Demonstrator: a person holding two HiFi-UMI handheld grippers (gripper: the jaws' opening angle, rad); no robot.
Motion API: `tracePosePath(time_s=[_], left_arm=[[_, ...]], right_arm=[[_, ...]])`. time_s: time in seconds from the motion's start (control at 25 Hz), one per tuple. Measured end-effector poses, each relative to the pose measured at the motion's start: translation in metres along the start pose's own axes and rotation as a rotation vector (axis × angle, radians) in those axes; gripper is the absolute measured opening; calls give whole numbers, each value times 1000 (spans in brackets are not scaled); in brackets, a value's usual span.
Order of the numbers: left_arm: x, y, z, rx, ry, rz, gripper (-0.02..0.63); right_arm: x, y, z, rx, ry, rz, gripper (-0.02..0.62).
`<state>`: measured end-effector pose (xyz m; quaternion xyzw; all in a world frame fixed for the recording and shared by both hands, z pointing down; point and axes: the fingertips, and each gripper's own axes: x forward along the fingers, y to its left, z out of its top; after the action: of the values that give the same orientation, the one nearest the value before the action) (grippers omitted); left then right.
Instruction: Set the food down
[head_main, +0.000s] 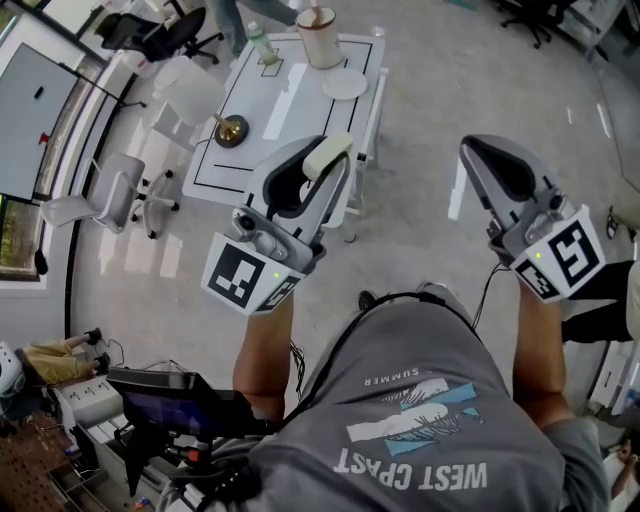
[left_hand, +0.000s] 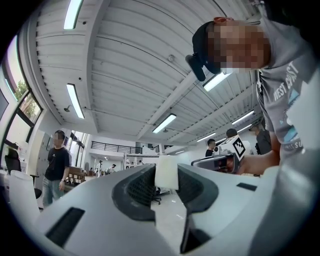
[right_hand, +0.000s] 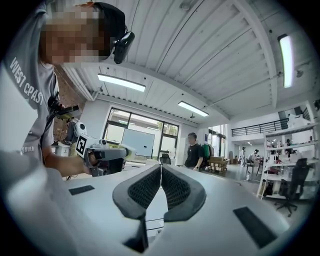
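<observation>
My left gripper (head_main: 338, 152) is shut on a pale cream block of food (head_main: 328, 156), which stands out of the jaw tips. In the left gripper view the block (left_hand: 166, 172) sits upright between the two dark pads, held in the air above the floor. My right gripper (head_main: 472, 152) is shut with nothing in it; in the right gripper view its pads (right_hand: 161, 169) meet along a thin line. Both grippers are held out in front of the person's body, short of the white table (head_main: 250, 150).
On the white table stand a tan bucket (head_main: 320, 36), a white plate (head_main: 345, 84), a bottle (head_main: 261, 45) and a small brass dish (head_main: 231, 130). White chairs (head_main: 115, 195) stand left of it. People stand farther off in the room (right_hand: 194, 149).
</observation>
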<state>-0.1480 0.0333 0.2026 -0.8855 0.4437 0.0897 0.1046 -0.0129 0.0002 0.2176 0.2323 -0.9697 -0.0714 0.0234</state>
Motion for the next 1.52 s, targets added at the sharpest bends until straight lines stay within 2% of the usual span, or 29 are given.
tracePosePath(time_s=[0.32,0.76,1.52], left_arm=[[15,11,-8,5,23,32,107],[70,14,-25,15,47,89,107],[177,-17,-63,29,87,153,107]], right_arm=[[10,-23,-5,15,-5,25,8],[10,-86,-18,33,-15,83,8],[-29,-191,-48,60,-30,156,8]])
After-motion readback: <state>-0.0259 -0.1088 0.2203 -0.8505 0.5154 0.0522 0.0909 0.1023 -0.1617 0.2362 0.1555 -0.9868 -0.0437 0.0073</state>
